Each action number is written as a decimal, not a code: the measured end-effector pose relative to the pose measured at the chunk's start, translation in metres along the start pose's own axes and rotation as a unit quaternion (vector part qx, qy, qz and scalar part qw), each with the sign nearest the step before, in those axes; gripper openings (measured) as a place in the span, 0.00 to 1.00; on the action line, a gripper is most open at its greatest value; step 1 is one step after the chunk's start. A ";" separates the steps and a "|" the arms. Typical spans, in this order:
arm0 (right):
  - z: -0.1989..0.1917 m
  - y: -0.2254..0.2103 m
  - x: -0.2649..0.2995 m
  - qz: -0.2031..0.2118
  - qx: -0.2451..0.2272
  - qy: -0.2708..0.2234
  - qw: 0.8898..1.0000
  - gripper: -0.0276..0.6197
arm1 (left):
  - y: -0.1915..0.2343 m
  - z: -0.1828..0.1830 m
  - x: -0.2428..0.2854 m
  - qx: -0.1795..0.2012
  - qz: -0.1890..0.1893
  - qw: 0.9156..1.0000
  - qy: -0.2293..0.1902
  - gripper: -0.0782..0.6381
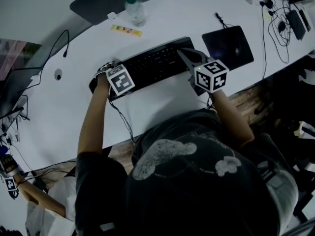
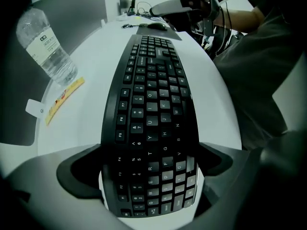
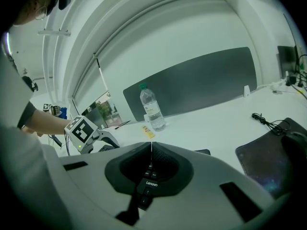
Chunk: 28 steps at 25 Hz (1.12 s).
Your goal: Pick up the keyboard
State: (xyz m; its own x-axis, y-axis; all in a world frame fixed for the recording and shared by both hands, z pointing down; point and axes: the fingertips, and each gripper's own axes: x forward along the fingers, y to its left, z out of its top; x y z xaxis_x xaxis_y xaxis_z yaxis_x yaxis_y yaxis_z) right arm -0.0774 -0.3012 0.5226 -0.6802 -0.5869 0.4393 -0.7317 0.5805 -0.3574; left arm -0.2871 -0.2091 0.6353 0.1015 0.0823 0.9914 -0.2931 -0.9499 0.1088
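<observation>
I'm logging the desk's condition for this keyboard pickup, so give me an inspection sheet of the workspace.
Surface: white table with a curved front edge.
Job's things: black keyboard spans between the two grippers; cannot tell if it is lifted.
Clutter: upright water bottle, yellow strip and black mat.
Grippers: left gripper has its jaws wide apart, clamped across the keyboard's left end. Right gripper has its jaws nearly together on the keyboard's right end.
Cables: loose tangle at far right; single lead at far left.
Surroundings: grey divider panel behind the table; another person's arm at lower left.
</observation>
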 end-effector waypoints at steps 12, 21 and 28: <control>0.003 -0.005 0.008 0.002 -0.055 0.016 0.998 0.04 | 0.000 -0.001 -0.003 -0.007 0.029 0.999 0.035 0.93; 0.005 0.011 0.048 0.187 -0.172 0.193 0.948 0.40 | 0.000 0.001 -0.011 -0.006 0.099 0.994 0.035 0.93; -0.010 0.041 0.086 0.321 -0.237 0.384 0.832 0.56 | -0.001 0.001 -0.013 -0.009 0.116 0.992 0.042 0.93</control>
State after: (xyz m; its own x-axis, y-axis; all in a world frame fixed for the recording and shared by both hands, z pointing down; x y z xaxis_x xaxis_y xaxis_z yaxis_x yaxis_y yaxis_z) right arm -0.1652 -0.3223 0.5542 -0.5608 0.3596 0.7458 -0.0041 0.8995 -0.4369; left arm -0.2873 -0.2099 0.6222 -0.0496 -0.1129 0.9924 -0.3163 -0.9407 -0.1228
